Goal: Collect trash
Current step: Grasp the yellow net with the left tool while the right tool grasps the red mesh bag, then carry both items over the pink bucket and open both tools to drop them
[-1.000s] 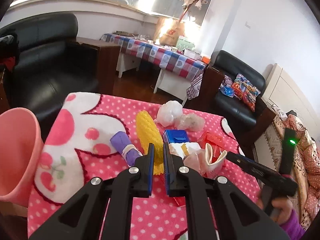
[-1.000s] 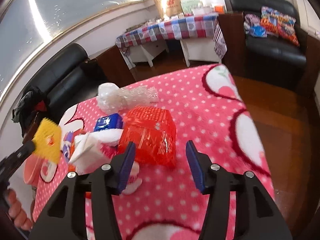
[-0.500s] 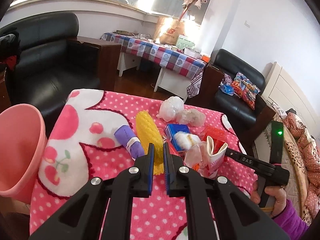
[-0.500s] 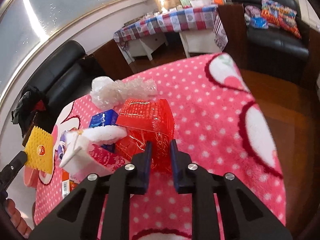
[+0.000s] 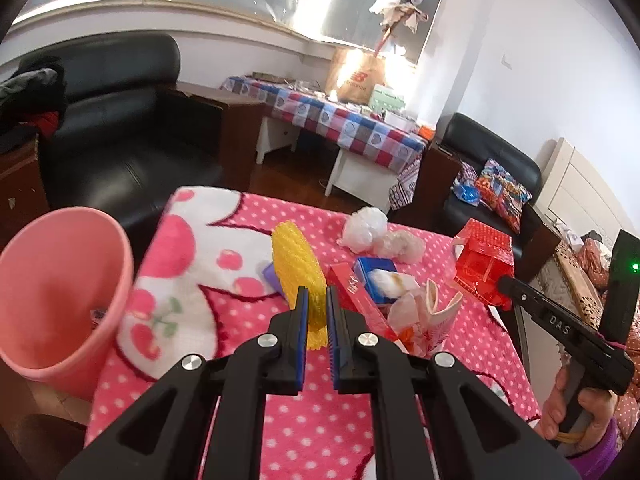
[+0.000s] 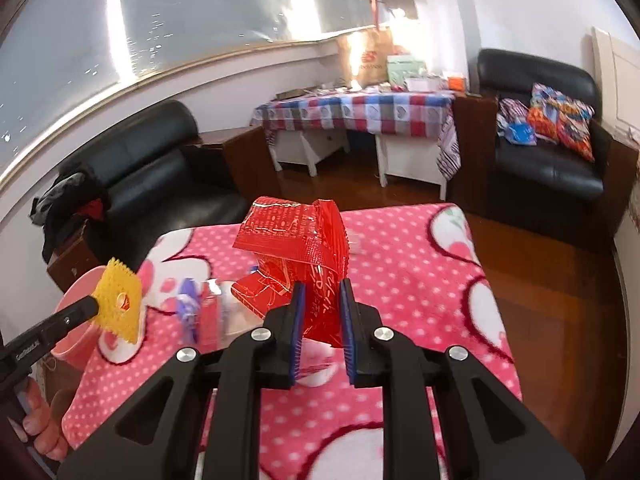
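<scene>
Right gripper (image 6: 322, 312) has closed on the red bag (image 6: 296, 248) — now lifted off the blanket (image 6: 400, 272).

Each view looks forward and slightly downward along its own gripper's two black fingers, close above the pink polka-dot blanket (image 5: 320, 432) — the left wrist view from the near-left edge, facing across it toward the checked-cloth table (image 5: 340, 124) and the black armchair (image 5: 120, 120). The right wrist view sits at the near edge too, but faces more squarely to the far wall. Both share the blanket, the checked table, the pink bin (image 6: 76, 332) and the black sofa with cushions (image 6: 552, 140) — and each catches the other gripper at its frame edge.
</scene>
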{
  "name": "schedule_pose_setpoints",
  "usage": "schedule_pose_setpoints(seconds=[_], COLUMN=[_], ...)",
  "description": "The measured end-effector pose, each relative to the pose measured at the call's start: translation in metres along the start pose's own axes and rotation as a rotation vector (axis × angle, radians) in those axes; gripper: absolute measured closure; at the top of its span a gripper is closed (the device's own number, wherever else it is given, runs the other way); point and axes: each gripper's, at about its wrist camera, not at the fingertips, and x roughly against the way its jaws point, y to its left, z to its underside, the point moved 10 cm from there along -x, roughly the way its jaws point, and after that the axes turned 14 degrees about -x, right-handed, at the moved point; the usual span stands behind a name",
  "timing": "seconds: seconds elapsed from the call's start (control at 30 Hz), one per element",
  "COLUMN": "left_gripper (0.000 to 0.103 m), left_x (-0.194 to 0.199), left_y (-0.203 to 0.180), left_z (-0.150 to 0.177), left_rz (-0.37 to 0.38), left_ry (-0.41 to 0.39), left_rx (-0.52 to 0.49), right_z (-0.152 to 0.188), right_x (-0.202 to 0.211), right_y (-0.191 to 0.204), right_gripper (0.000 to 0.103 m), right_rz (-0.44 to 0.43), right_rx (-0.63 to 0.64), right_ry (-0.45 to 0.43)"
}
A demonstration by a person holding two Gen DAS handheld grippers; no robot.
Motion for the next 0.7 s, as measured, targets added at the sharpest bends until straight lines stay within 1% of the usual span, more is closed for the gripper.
schedule_pose_setpoints(seconds=[0.2, 0.37, 0.7], left_gripper=[0.095, 0.095, 0.095], left_x=[0.024, 0.038, 0.065], left_y=[0.024, 0.048, 0.112], left_z=[0.003, 0.011, 0.031], left_rz=[-0.042, -0.083, -0.201], left_ry=[-0.032, -0.039, -0.038], left_rx=[0.023, 0.061, 0.120], right_z=[0.012, 0.025, 0.062], right_x=[0.006, 0.007, -0.006], right_y=[0.043, 0.084, 0.178], right_gripper=[0.086, 0.086, 0.086], right_rz=[-0.041, -0.088, -0.190], right_rx=[0.074, 0.128, 0.251], right_ry=[0.003, 0.014, 0.054])
